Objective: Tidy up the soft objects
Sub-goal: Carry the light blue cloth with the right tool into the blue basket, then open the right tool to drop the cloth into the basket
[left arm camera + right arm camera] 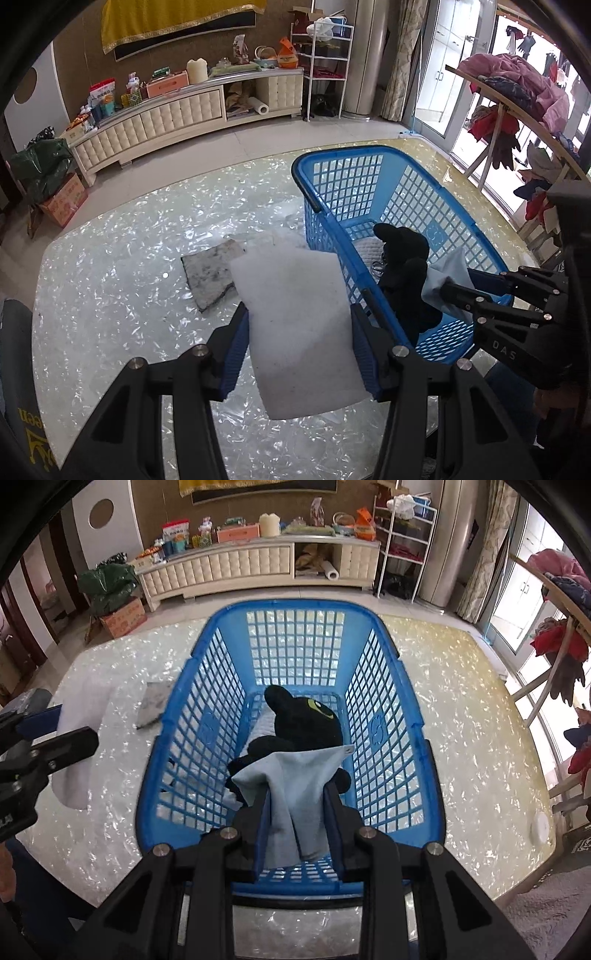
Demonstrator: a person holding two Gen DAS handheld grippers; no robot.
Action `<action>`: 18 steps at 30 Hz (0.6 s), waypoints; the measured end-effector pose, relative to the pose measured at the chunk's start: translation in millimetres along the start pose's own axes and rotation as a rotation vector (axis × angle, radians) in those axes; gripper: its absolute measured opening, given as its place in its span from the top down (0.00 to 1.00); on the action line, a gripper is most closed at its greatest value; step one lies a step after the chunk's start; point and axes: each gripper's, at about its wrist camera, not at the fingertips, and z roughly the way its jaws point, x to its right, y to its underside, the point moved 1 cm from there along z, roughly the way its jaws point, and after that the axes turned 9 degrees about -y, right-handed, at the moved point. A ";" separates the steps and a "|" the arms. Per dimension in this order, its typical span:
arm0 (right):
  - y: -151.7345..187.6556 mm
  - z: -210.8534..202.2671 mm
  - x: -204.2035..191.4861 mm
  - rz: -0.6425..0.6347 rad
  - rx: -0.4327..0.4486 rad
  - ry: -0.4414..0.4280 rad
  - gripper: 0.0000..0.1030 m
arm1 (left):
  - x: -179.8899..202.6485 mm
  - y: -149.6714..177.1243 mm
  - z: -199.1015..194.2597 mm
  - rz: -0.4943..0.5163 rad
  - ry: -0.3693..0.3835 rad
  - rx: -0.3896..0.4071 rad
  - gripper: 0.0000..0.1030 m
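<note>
My left gripper [300,325] is shut on a white foam pad [295,325] and holds it above the table, left of the blue basket [321,206]. My right gripper [297,805] is shut on a light blue cloth [291,790] and holds it over the near end of the basket [177,716]. A black plush toy [303,723] lies inside the basket on a white quilted item [258,723]. The toy [402,258], the cloth [448,275] and the right gripper [461,288] also show in the left wrist view. The foam pad [81,738] shows at the left of the right wrist view.
A grey flat pad [212,273] lies on the shiny pearly table [110,280] left of the basket. A cream TV cabinet [177,110] with clutter stands at the far wall. A rack with clothes [517,96] stands at the right.
</note>
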 end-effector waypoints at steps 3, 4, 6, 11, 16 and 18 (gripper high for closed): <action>1.6 5.6 -0.5 0.009 -0.026 -0.007 0.75 | 0.1 -0.5 6.6 -0.003 0.005 -0.011 0.52; 1.9 6.0 -1.3 0.008 -0.026 -0.004 0.75 | 0.9 -1.0 7.6 -0.003 0.005 -0.013 0.52; 3.0 5.5 -1.0 0.010 -0.028 -0.004 0.75 | 1.4 -0.8 10.7 -0.003 0.009 -0.020 0.52; 7.1 3.5 1.0 0.026 -0.036 -0.010 0.48 | 2.6 0.6 11.6 -0.001 0.019 -0.027 0.51; 11.6 -9.5 1.4 0.045 -0.010 -0.026 0.20 | 1.4 1.3 5.7 0.001 0.016 -0.021 0.51; 12.6 -15.4 1.1 0.047 -0.003 -0.029 0.15 | 2.3 1.0 1.7 0.002 0.014 -0.014 0.51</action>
